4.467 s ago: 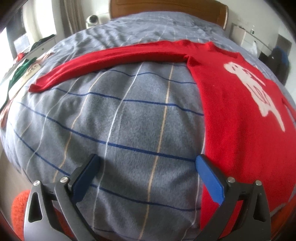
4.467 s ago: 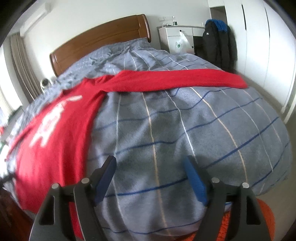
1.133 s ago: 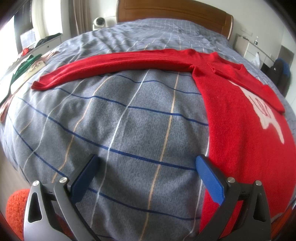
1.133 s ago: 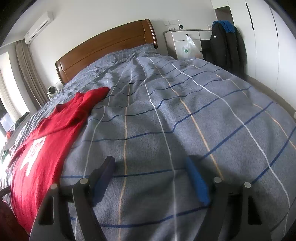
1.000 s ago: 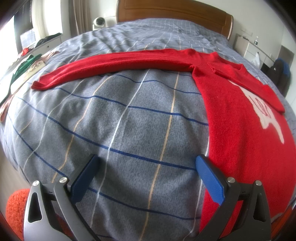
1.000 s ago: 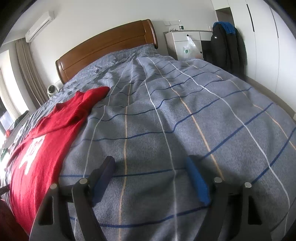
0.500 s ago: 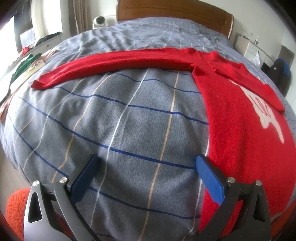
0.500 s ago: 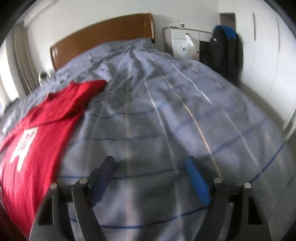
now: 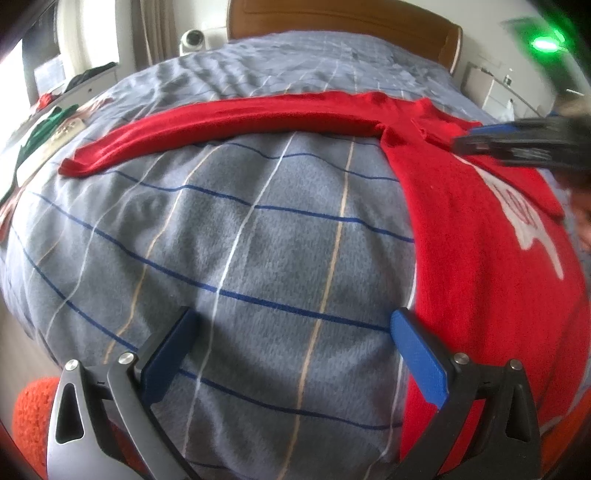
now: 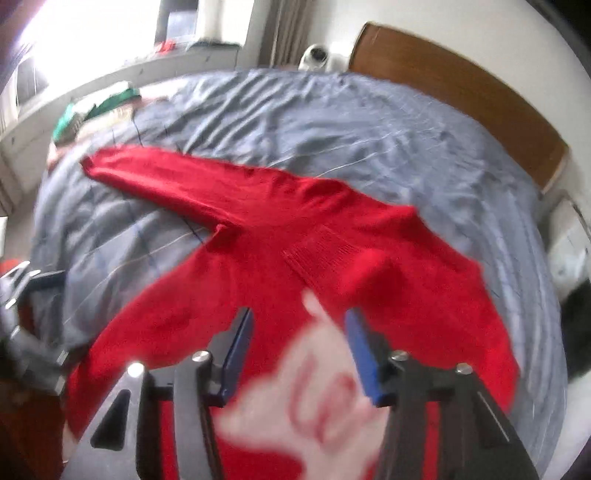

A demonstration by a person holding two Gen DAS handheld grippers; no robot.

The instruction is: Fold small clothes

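A red sweater (image 9: 472,229) with a white print lies flat on the grey checked bed cover (image 9: 236,236). Its left sleeve (image 9: 229,122) stretches out to the left; its right sleeve (image 10: 424,273) lies folded across the chest. My left gripper (image 9: 291,350) is open and empty, low over the cover just left of the sweater's side edge. My right gripper (image 10: 299,347) is open and empty above the sweater's chest, over the white print (image 10: 314,391). It also shows in the left wrist view (image 9: 517,144), over the collar area.
A wooden headboard (image 9: 343,18) stands at the far end of the bed. A shelf with green and red items (image 9: 44,122) runs along the left side. An orange rug (image 9: 26,424) lies on the floor by the bed corner.
My right gripper has swung left from the bare right side of the bed to above the sweater's chest, its jaws now narrower. The left gripper has held still.
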